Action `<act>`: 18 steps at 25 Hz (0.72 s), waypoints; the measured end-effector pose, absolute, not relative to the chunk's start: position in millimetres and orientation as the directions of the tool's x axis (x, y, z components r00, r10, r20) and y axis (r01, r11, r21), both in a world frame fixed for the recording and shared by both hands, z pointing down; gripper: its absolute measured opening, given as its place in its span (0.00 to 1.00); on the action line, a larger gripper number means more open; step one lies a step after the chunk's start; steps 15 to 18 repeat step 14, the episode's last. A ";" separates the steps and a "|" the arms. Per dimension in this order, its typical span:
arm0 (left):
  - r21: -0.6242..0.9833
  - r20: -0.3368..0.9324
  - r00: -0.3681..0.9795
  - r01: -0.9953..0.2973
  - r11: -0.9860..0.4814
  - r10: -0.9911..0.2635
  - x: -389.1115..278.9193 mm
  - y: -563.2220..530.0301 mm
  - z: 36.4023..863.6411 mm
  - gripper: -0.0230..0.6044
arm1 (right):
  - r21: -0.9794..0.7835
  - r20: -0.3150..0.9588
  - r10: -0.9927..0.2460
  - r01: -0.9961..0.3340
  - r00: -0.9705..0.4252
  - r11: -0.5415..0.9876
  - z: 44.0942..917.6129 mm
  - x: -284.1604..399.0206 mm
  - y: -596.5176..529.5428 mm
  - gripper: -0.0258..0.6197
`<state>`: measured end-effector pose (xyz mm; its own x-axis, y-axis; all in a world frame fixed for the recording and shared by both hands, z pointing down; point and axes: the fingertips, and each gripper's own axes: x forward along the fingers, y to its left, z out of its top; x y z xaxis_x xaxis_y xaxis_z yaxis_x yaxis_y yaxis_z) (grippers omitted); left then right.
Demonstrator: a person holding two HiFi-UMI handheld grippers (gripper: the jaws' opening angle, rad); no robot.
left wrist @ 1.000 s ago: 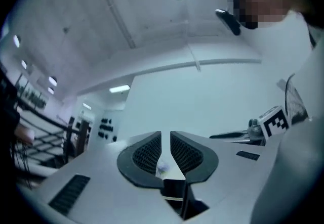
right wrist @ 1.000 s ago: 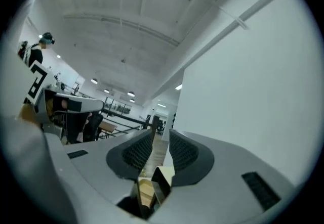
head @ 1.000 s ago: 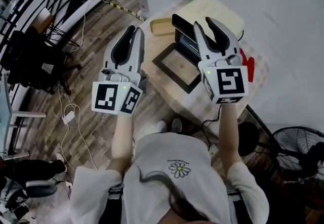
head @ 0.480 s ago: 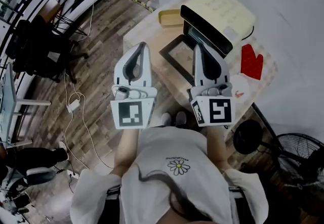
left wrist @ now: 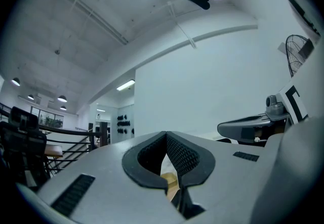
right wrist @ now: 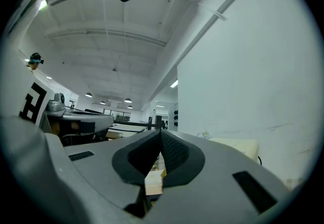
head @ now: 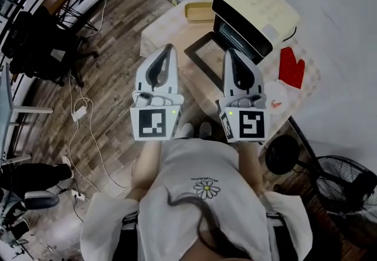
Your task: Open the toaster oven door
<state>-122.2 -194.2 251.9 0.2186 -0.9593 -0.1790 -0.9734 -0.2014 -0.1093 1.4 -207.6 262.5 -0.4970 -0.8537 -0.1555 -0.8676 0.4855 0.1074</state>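
Wood floor surrounds a small table [head: 158,33] where the oven [head: 259,9] stands, its door [head: 206,56] already folded down flat in front. Opening looks done. Both the left gripper [head: 168,51] and right gripper [head: 231,55] hover short of the table, jaws pressed together on nothing. Next likely calls only for keeping clear of the door.

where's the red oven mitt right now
In the head view, the red oven mitt lies on the table at the right, beside the cream toaster oven and beyond the right tool.
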 end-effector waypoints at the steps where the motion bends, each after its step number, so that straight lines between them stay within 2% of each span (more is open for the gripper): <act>1: -0.108 -0.179 0.217 -0.974 -0.200 -0.960 -122.6 -194.0 252.3 0.06 | 0.111 -0.156 -0.853 -0.867 -0.498 0.485 261.9 1.0 -207.3 0.06; 18: -0.112 -0.151 0.213 -0.974 -0.198 -0.965 -127.0 -200.3 260.5 0.06 | 0.110 -0.154 -0.846 -0.860 -0.510 0.498 266.2 -7.0 -207.1 0.06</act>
